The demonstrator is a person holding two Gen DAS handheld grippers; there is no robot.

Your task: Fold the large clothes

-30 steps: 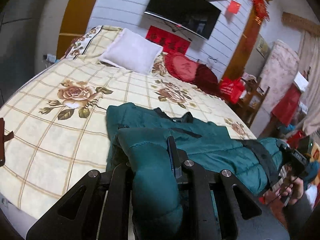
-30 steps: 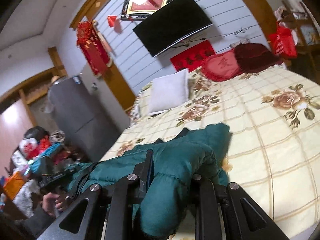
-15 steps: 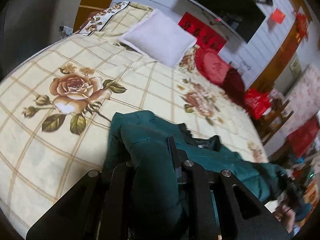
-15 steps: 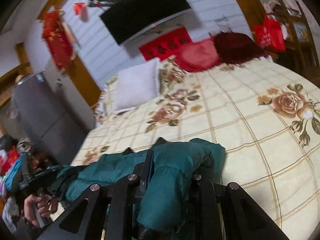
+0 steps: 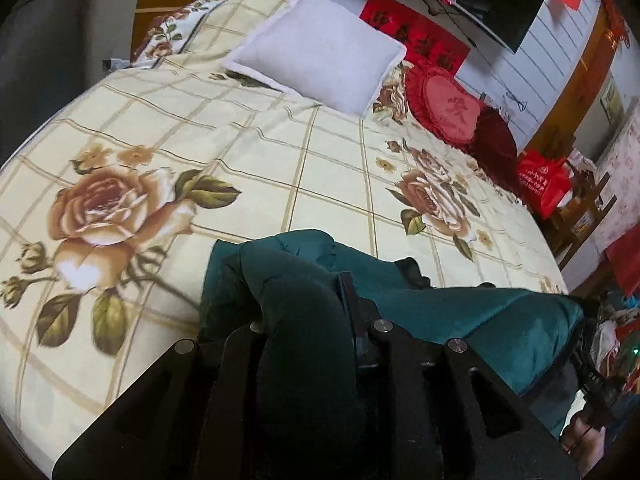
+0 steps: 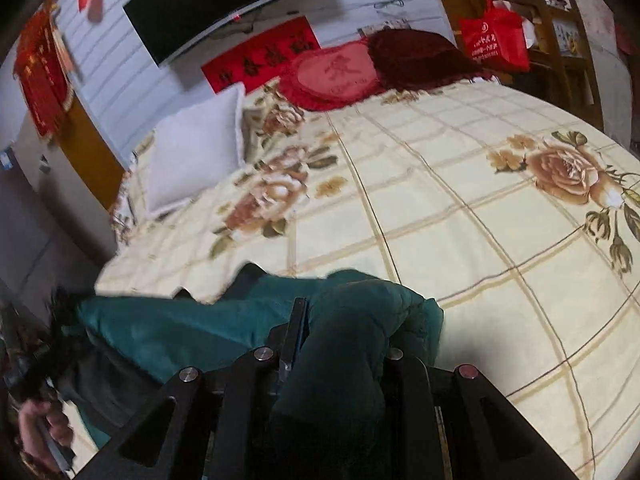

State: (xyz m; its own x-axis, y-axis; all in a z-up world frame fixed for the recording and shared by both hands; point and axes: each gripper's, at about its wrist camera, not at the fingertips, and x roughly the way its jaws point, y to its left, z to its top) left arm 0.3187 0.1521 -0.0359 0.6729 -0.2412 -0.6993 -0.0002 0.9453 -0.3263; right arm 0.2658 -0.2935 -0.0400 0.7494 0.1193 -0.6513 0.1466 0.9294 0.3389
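A dark teal padded jacket lies across the near edge of the bed, stretched between both grippers. My left gripper is shut on a thick bunch of the jacket at its left end; the fabric bulges between the fingers and hides the tips. My right gripper is shut on a bunch of the jacket at its right end. The other hand and gripper show dimly at the right edge of the left wrist view and at the left edge of the right wrist view.
The bed has a cream sheet with rose prints. A white pillow and red cushions lie at its head below a wall TV. A red bag and wooden furniture stand beside the bed.
Both grippers have moved forward and tipped down over the bed, carrying the held jacket ends with them. The jacket now lies lower and further onto the sheet.
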